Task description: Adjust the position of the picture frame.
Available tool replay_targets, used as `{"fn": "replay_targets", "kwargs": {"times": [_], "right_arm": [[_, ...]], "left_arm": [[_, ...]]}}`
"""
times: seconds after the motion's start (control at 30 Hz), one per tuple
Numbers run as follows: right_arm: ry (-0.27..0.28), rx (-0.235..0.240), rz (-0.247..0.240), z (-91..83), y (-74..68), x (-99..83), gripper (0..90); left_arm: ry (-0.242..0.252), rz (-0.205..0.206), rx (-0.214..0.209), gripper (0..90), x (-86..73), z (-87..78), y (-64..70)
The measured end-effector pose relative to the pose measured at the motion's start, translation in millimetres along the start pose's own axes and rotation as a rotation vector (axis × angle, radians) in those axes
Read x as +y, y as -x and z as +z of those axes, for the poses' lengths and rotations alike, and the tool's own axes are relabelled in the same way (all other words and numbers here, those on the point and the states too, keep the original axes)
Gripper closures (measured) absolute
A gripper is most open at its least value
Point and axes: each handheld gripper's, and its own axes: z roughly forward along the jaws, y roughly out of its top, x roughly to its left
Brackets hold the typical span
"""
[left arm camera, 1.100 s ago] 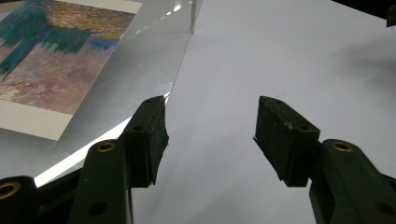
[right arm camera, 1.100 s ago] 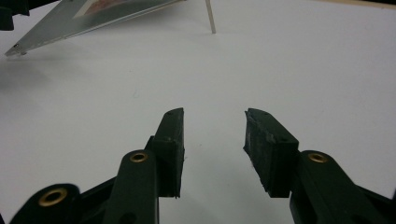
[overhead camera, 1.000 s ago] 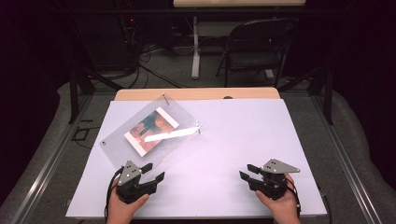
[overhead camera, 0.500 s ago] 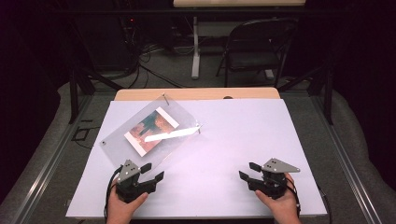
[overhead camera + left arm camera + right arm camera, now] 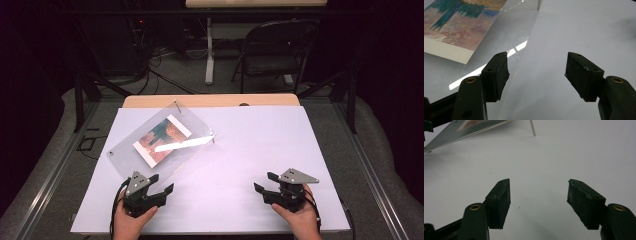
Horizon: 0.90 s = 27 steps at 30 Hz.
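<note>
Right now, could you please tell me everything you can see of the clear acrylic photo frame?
The clear acrylic photo frame is a glossy transparent panel with thin metal pins at its corners. It holds a white-bordered print of teal, orange and pink. It sits turned at an angle on the left of the white table, just ahead of the open left gripper, which is not holding it.

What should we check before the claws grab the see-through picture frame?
1. Left claw open wide enough: ok, jaws stand apart.
2. Right claw open: ok, and nothing is in it.
3. Left claw near the clear frame: ok, one jaw sits at its near edge in the left gripper view.
4. Right claw near the frame: not ok, it rests well away on the white table.
5. Frame propped on its metal pegs: ok, tilted.
6. Picture firmly fixed inside: cannot tell.
</note>
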Motion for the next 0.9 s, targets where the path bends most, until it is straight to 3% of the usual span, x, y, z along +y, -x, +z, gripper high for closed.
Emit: {"fn": "replay_targets", "kwargs": {"times": [0.3, 0.5, 0.67, 0.9], "right_arm": [[-0.001, 0.018, 0.017, 0.6, 3.9, 13.7, 39.9], [-0.008, 0.018, -0.024, 7.1, 4.7, 29.0, 46.0], [-0.037, 0.048, -0.065, 29.1, 4.9, 44.6, 51.6], [-0.065, 0.078, -0.078, 63.2, 5.7, 66.8, 58.3]], "left_arm": [[0.004, -0.019, 0.017, 38.3, 2.3, -3.6, -3.8], [-0.001, -0.012, 0.028, 42.9, 5.6, -6.9, -4.6], [0.0, -0.006, 0.034, 44.2, 6.7, -7.2, -5.5], [0.0, -0.006, 0.032, 44.4, 6.1, -7.6, -7.3]]}}
